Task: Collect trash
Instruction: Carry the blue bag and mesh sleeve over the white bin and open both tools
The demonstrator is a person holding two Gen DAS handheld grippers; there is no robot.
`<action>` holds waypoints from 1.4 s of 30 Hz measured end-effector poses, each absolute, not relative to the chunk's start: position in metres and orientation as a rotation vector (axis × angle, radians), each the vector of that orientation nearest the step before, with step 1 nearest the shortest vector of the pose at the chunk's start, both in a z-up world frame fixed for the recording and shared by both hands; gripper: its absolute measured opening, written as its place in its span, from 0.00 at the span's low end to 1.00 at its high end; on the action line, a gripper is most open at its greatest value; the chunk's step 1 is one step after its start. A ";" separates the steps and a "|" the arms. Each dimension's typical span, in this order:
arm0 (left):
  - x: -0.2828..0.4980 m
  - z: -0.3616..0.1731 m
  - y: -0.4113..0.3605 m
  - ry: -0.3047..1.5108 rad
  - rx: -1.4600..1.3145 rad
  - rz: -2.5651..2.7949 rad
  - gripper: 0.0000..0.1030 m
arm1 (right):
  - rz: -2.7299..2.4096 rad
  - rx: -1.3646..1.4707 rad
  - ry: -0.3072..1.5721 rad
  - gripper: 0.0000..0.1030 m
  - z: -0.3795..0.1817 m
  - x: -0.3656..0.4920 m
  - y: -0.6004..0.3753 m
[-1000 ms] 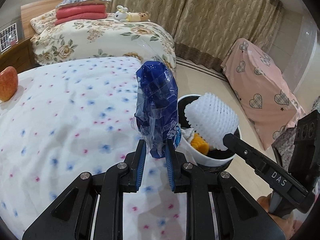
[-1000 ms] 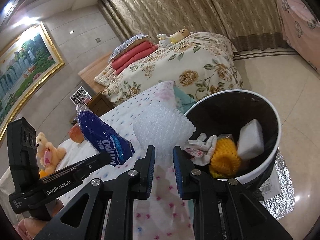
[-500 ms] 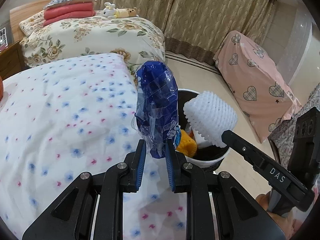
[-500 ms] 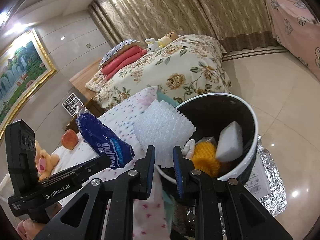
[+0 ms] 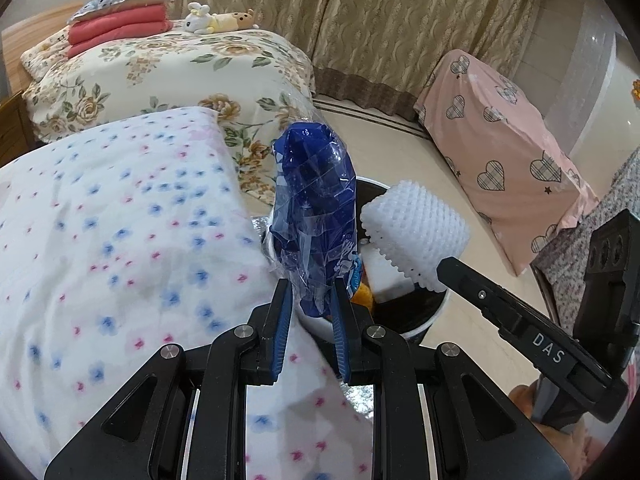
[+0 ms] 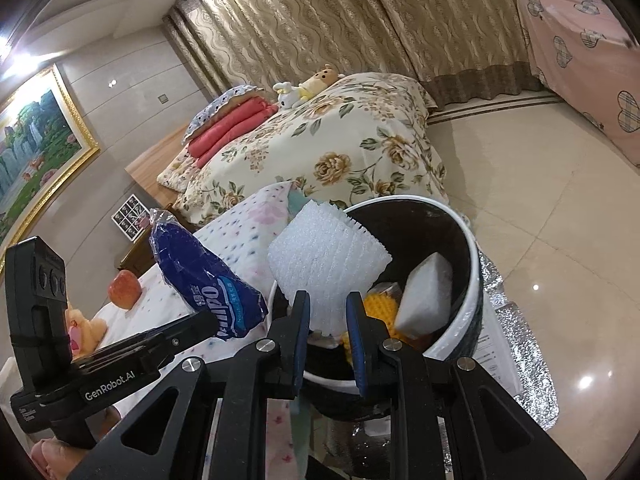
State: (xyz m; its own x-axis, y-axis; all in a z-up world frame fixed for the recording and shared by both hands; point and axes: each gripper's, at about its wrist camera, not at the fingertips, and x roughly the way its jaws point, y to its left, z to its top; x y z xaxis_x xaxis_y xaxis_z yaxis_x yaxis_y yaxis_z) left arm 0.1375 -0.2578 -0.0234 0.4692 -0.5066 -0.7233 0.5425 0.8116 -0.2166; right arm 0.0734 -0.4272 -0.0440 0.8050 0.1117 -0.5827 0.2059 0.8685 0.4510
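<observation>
Over the edge of the bed with the dotted white quilt, I am holding both grippers out toward the white-rimmed trash bin on the floor. My left gripper is pinching the lower end of a crumpled blue plastic wrapper, which is standing upright between the blue pads. My right gripper is pinching a white foam fruit net, its jaws nearly closed on the net's lower edge. Compared with a second ago, both hands are sitting further out past the quilt's edge: the bin is filling more of the right wrist view and the net is now hanging above its near rim, while the wrapper is reaching the rim in the left wrist view. Inside the bin a white foam block and something yellow, possibly another net, are lying together. A red apple is resting on the quilt far behind.
</observation>
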 end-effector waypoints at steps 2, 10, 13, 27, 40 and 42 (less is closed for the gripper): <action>0.137 -0.025 -0.263 0.875 0.051 -0.649 0.18 | -0.061 0.527 0.643 0.18 -0.045 0.073 -0.431; 0.141 -0.029 -0.279 0.890 0.066 -0.665 0.18 | -0.081 0.528 0.652 0.18 -0.047 0.077 -0.443; 0.144 -0.029 -0.283 0.893 0.068 -0.665 0.18 | -0.085 0.523 0.657 0.18 -0.047 0.081 -0.446; 0.148 -0.032 -0.290 0.910 0.068 -0.669 0.22 | -0.087 0.517 0.684 0.21 -0.051 0.092 -0.450; 0.145 -0.023 -0.258 0.876 0.024 -0.621 0.50 | -0.083 0.558 0.685 0.65 -0.055 0.089 -0.451; 0.142 -0.023 -0.249 0.869 0.014 -0.610 0.50 | -0.080 0.560 0.680 0.70 -0.053 0.086 -0.448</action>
State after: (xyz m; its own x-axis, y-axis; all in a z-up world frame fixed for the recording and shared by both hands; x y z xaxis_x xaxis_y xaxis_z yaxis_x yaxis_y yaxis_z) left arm 0.1424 -0.2489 -0.0227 0.4871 -0.4966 -0.7184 0.5073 0.8305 -0.2301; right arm 0.0861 -0.4475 -0.0534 0.7806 0.1083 -0.6156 0.2480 0.8504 0.4641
